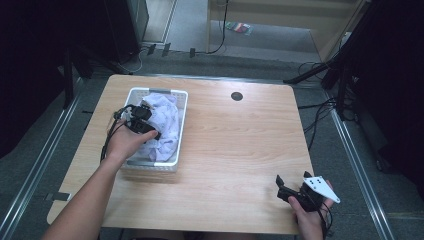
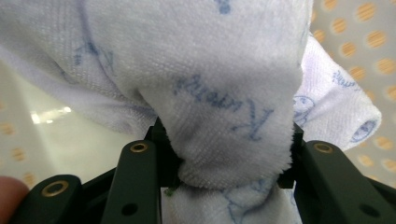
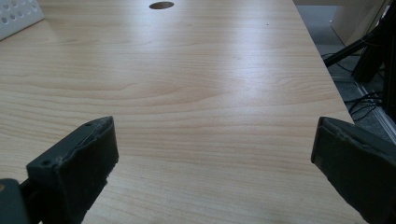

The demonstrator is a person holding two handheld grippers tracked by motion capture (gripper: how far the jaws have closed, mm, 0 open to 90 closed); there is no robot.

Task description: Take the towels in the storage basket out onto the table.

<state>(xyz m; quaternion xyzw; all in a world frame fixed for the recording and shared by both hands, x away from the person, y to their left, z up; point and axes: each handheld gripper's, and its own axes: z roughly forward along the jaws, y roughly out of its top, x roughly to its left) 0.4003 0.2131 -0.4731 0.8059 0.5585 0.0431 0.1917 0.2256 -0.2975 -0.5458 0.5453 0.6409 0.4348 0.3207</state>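
1. The left gripper is down inside the white basket at the far left of the bench, and its fingers are clamped on a fold of the white towel.
2. In the left gripper view the fold bulges out between the two black fingers, pinched from both sides, with more of the towel hanging below and spreading above.
3. The right gripper rests at the near right corner of the bench, held in the person's right hand; its fingers stand wide apart with bare wood between them, holding nothing.
4. The towel is crumpled, heaped in the basket, pale white with faint blue print of letters and small drawn faces, soft and looped in texture.
5. The basket has walls pierced with round holes, which show behind the towel in the left gripper view.
6. A small dark round hole sits in the bench top near the far edge, well apart from both grippers.
7. Cables lie on the floor to the right of the bench.
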